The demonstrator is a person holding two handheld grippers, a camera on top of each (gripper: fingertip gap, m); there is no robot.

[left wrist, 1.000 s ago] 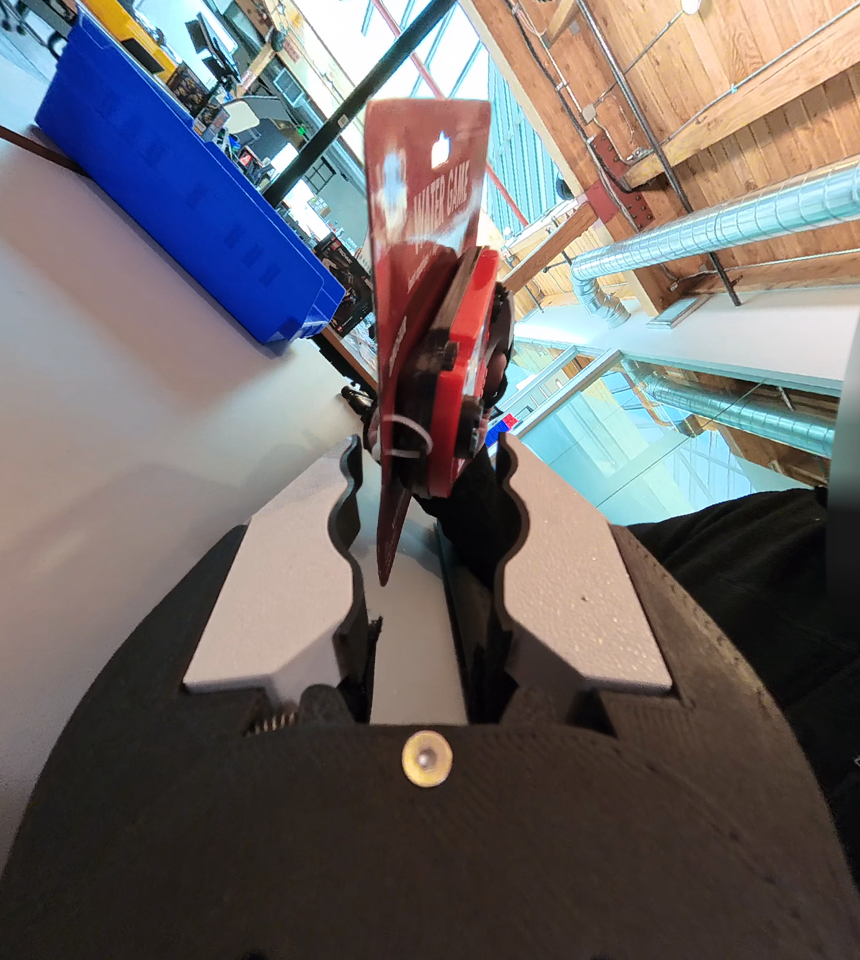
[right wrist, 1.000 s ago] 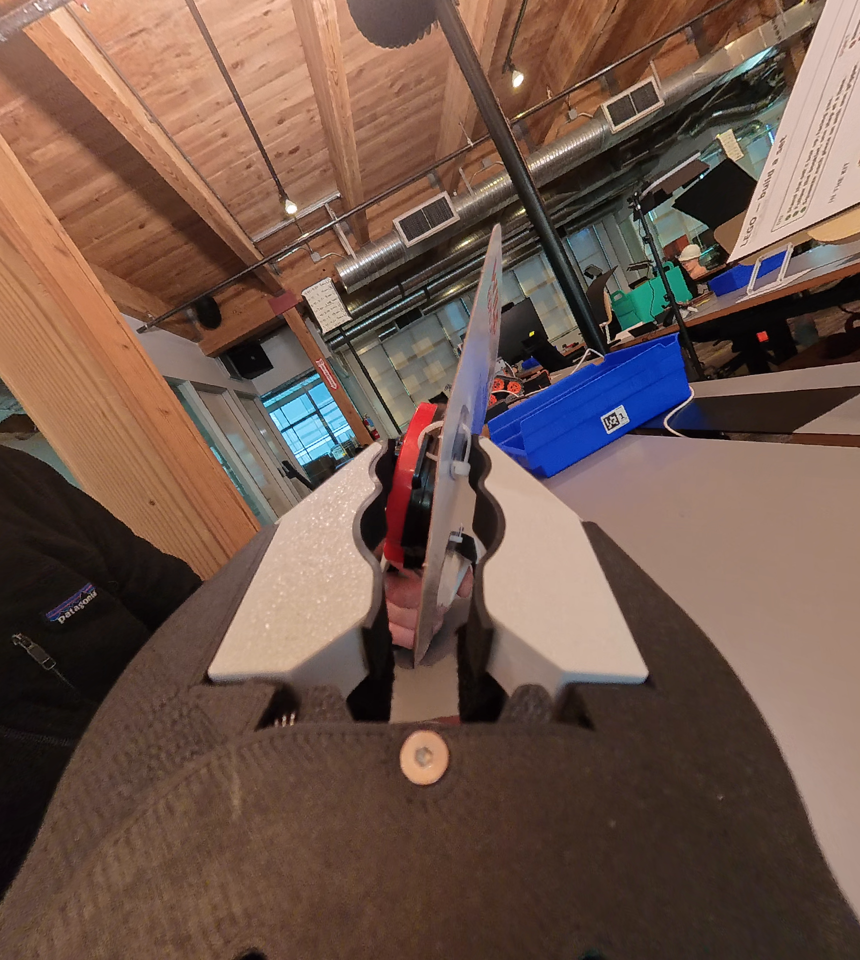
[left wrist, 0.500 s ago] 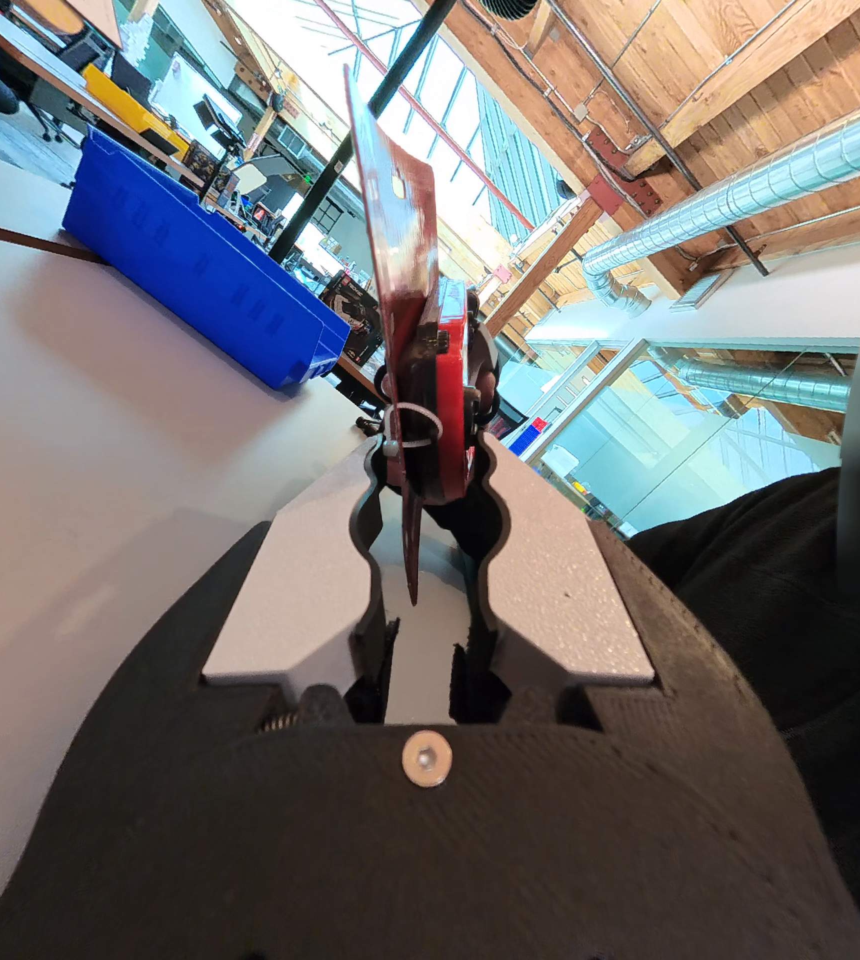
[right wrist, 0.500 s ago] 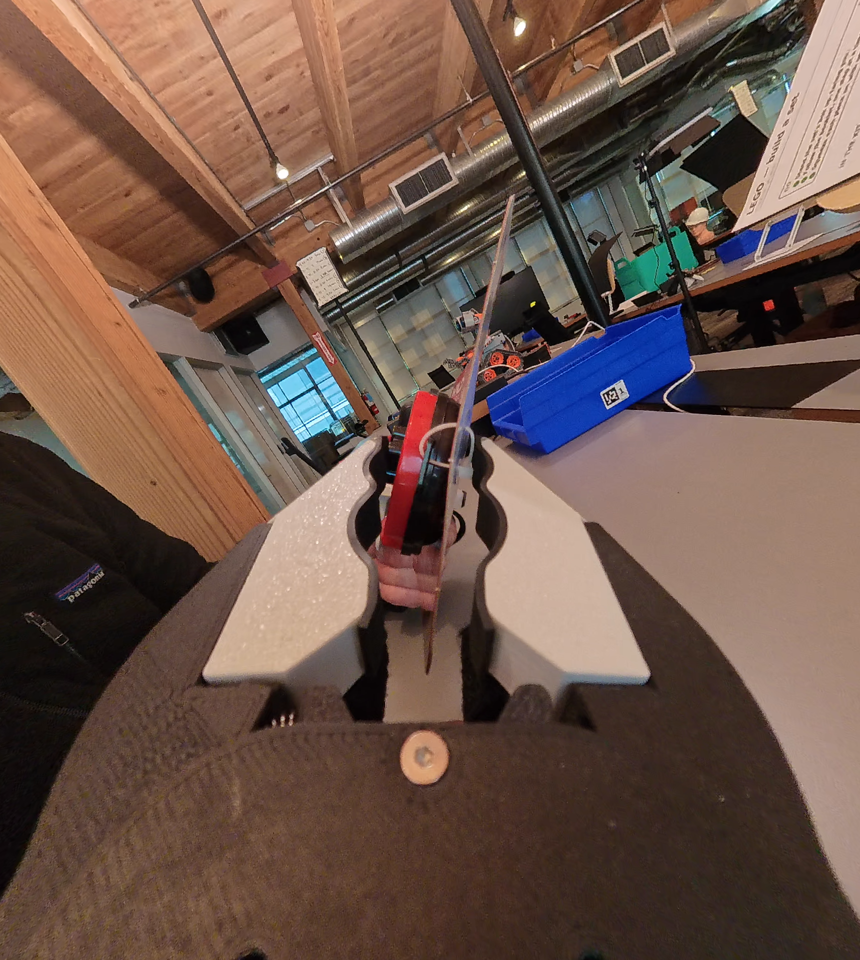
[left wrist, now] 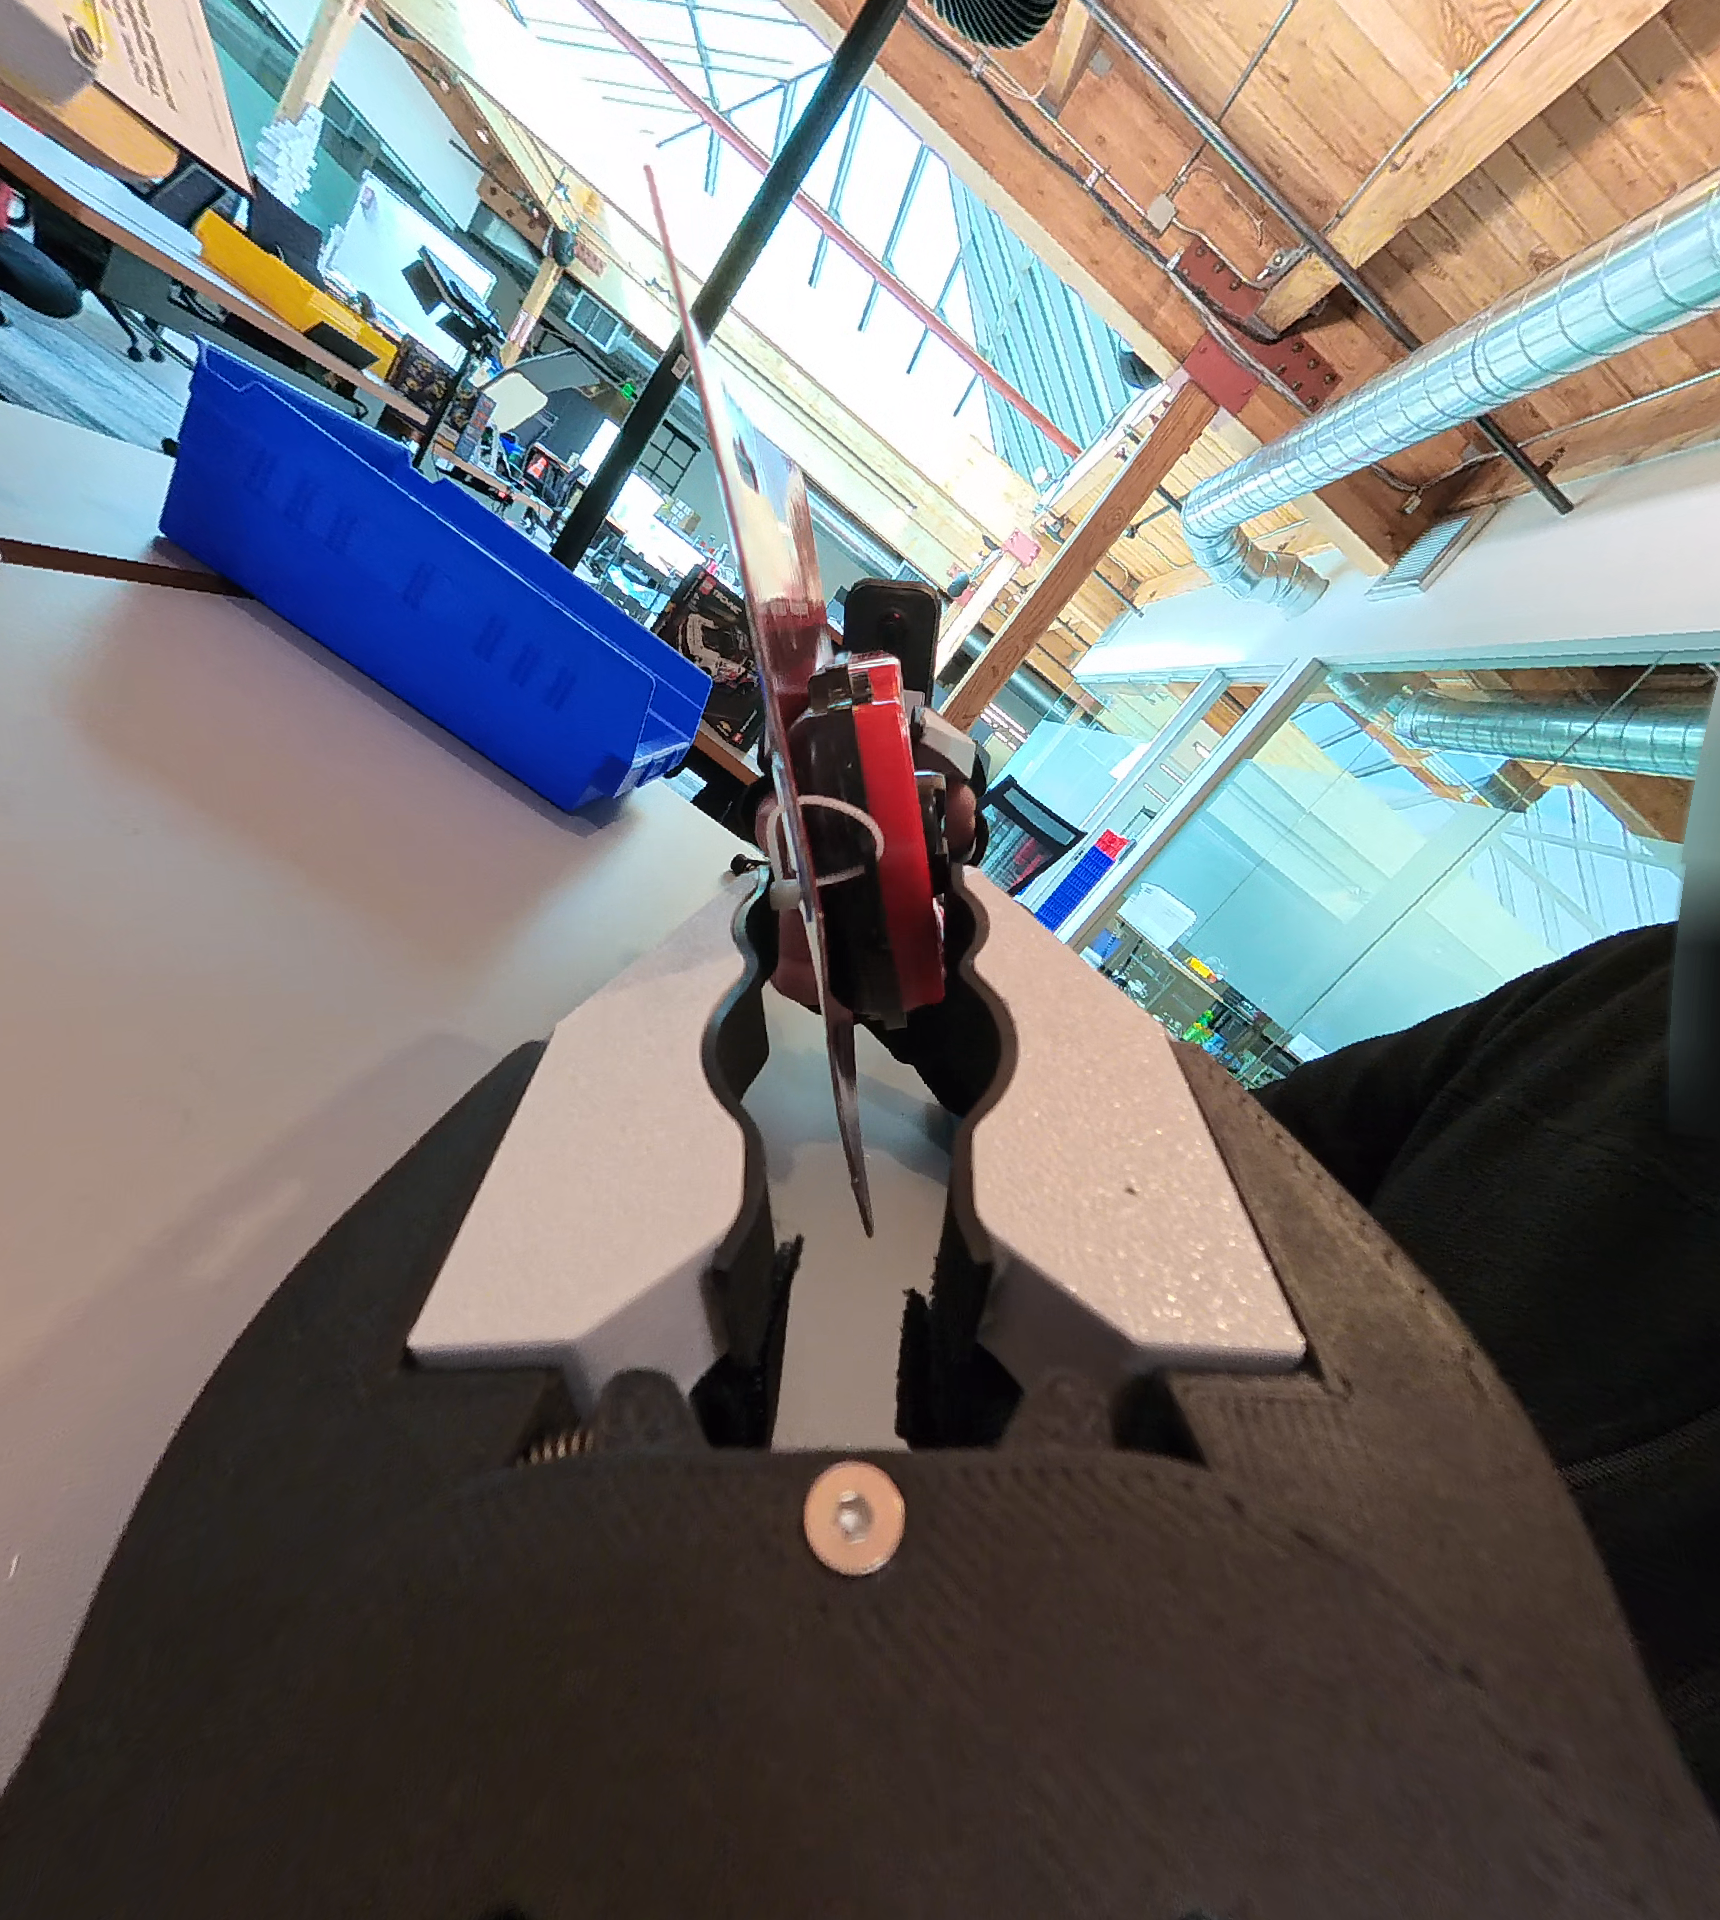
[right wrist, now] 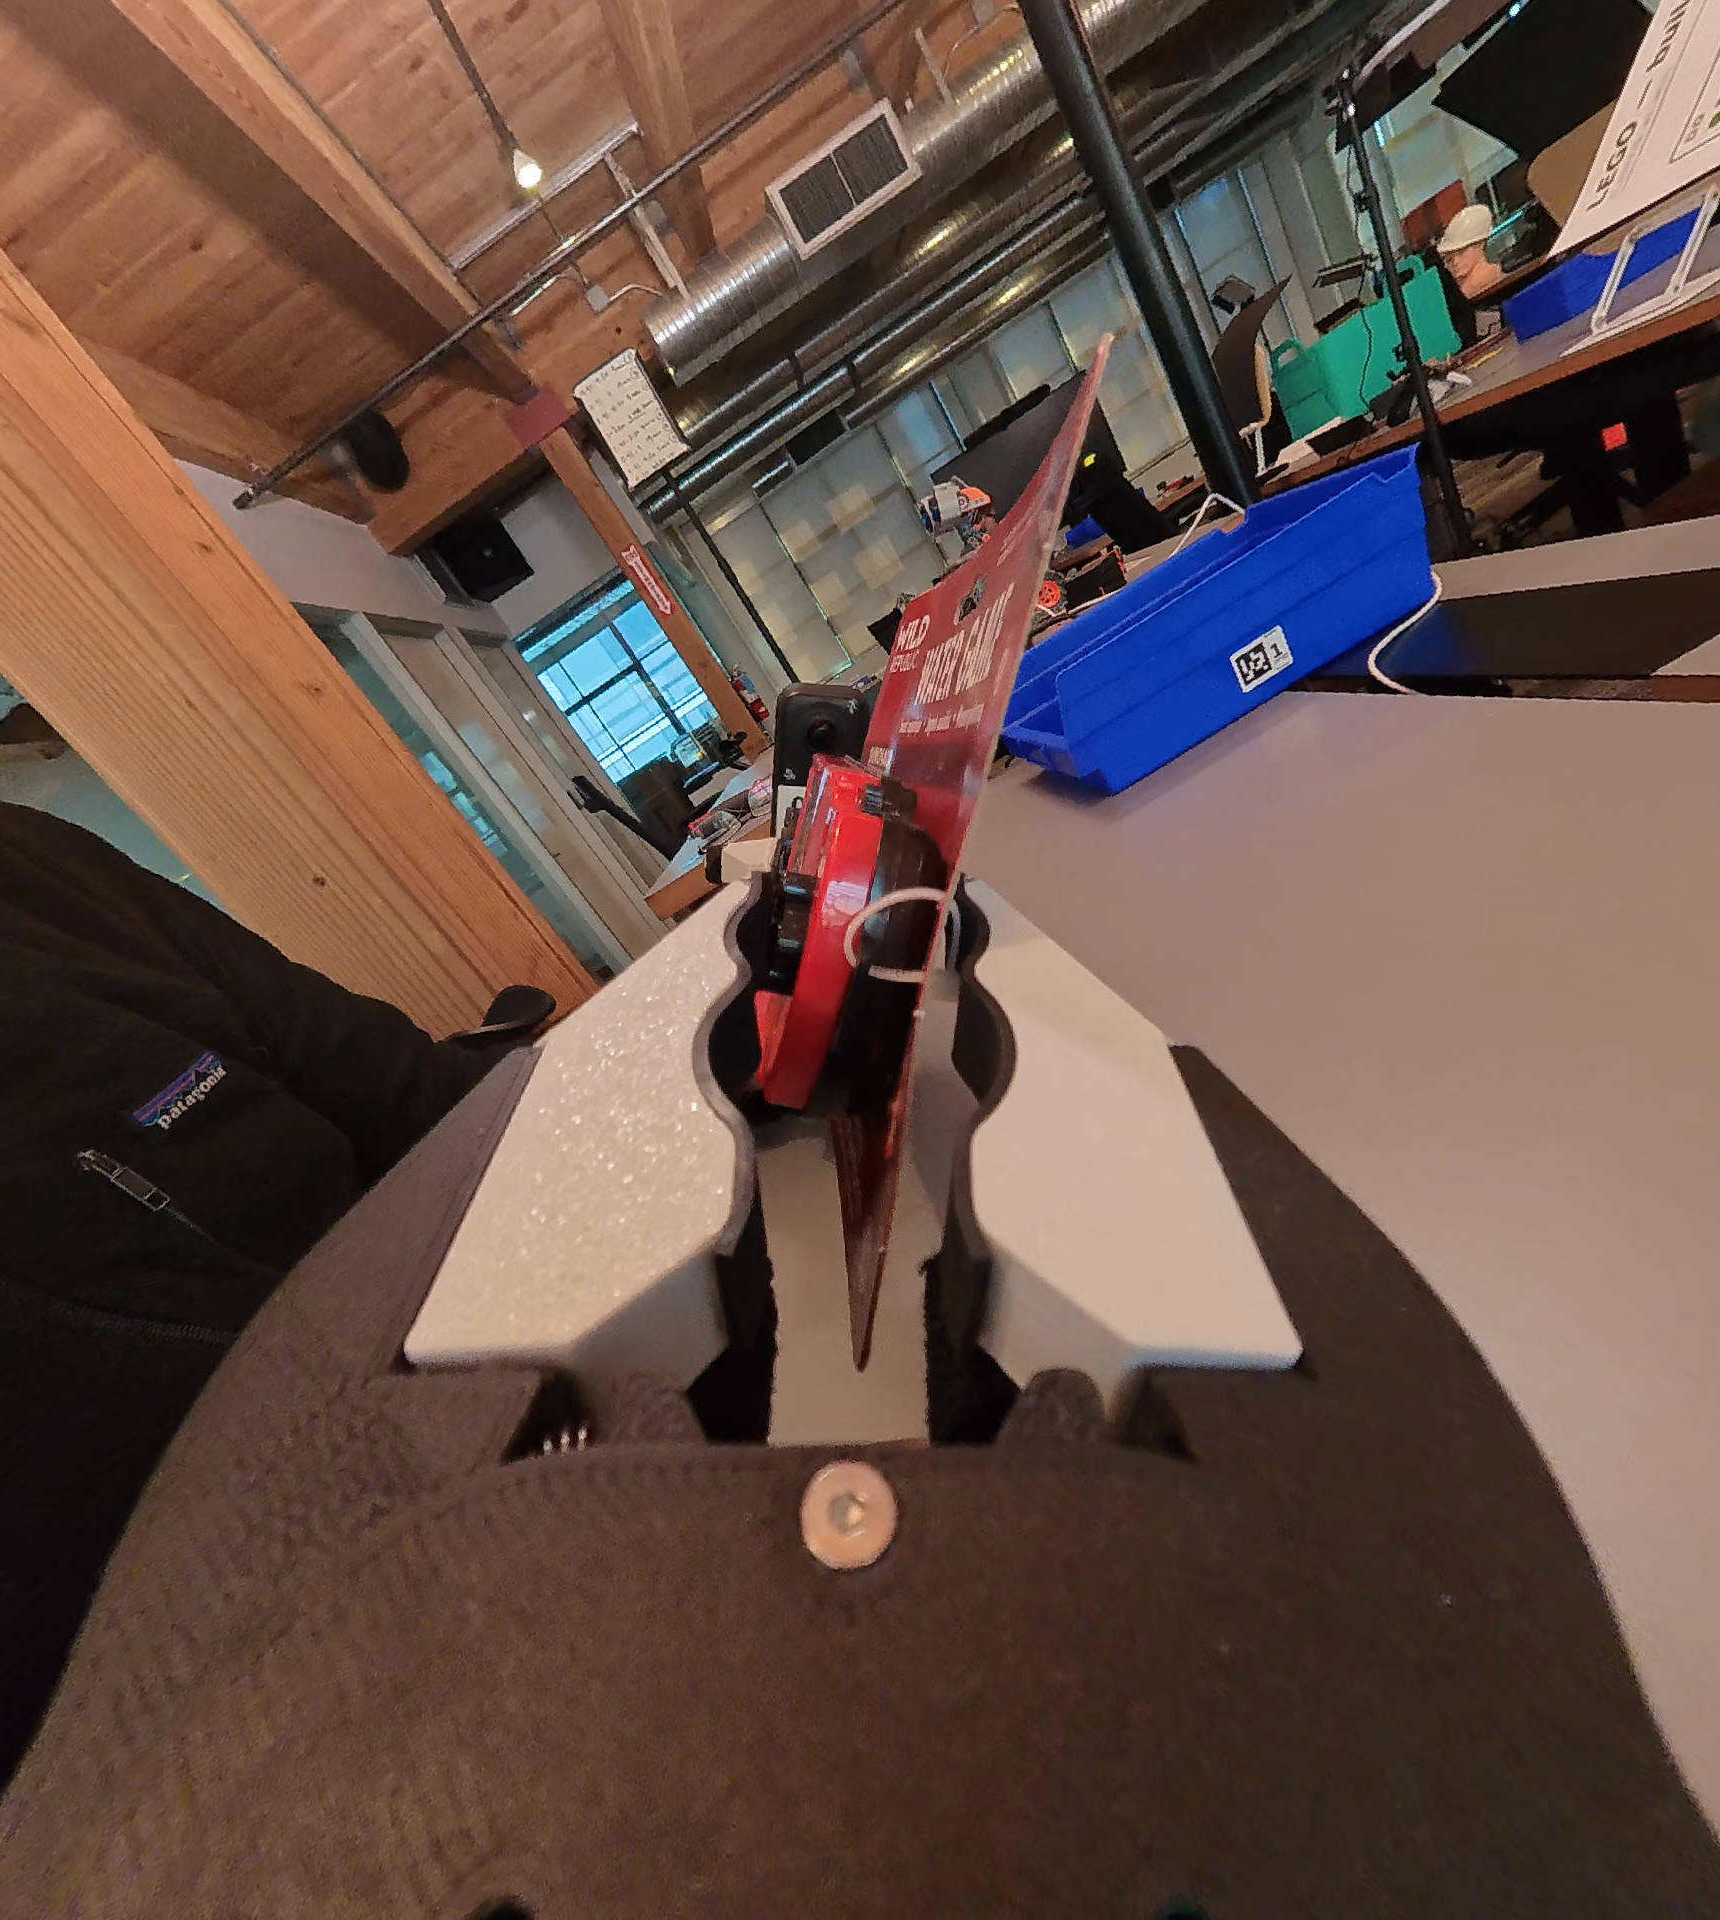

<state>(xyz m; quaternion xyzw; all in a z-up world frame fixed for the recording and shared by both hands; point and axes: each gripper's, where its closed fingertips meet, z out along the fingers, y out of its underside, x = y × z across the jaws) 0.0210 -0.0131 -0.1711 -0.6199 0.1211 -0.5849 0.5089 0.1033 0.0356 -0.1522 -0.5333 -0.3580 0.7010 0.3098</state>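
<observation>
Both grippers, left (left wrist: 851, 925) and right (right wrist: 856, 935), have jaws closed on the same red carded toy (right wrist: 825, 935), held up off the grey desk (right wrist: 1355, 987); blue bin (right wrist: 1240, 644) sits well beyond the jaws.

Bright daylight from the blown-out skylight (left wrist: 804, 156) and windows (right wrist: 617, 665) lights both sharp wide-angle views, casting soft shadows on the table (left wrist: 160, 935), with straight lines bowing toward the edges.
</observation>
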